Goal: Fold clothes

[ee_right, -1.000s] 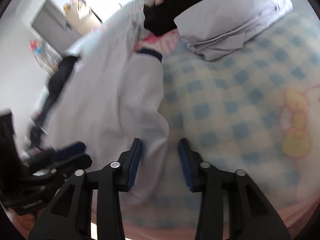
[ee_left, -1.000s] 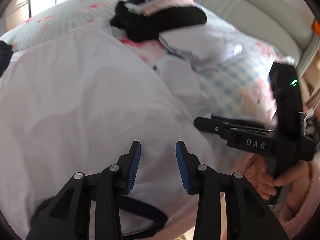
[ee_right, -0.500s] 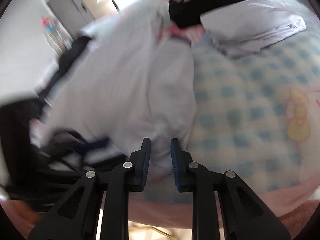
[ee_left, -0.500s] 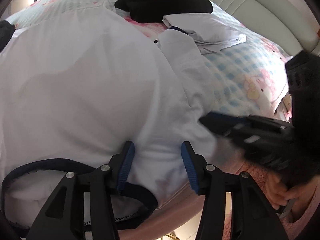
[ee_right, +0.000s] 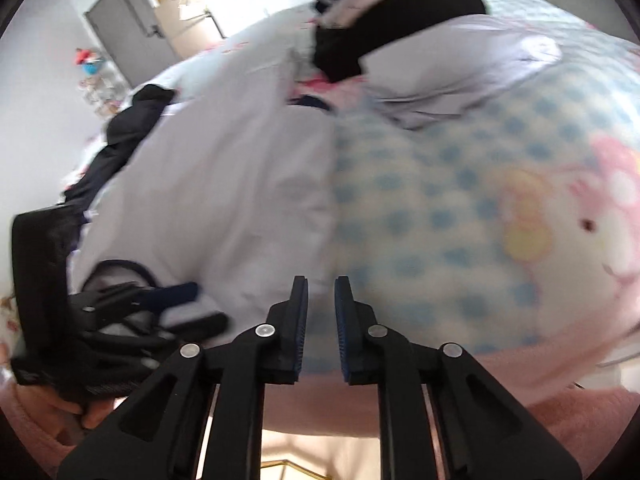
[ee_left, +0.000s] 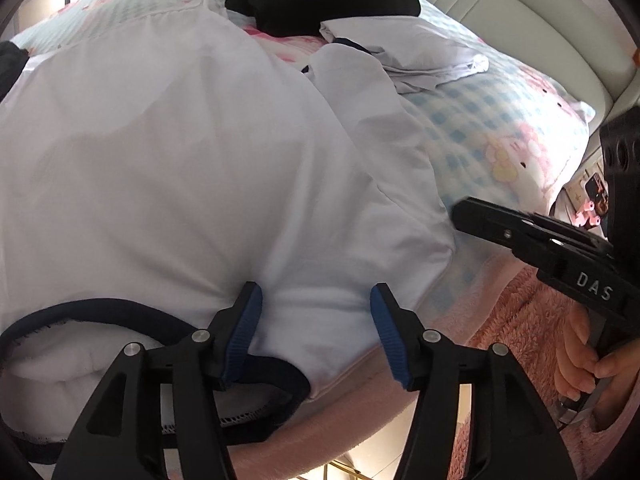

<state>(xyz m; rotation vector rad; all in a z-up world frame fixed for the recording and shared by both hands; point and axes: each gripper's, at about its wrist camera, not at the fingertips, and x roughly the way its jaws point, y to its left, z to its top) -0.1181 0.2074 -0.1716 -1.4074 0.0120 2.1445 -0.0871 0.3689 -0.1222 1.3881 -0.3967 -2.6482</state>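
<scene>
Left gripper (ee_left: 316, 332) jaws apart astride the shirt (ee_left: 168, 152) shoulder beside the collar (ee_left: 120, 312): close only with fabric between; right gripper (ee_right: 321, 312) jaws nearly together, empty (beside the sleeve).

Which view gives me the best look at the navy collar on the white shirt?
The left wrist view: the navy collar curves in sharp focus right by the open left gripper, over the white shirt. The right wrist view shows only a blurred bit of it at far left, behind the left gripper.
</scene>
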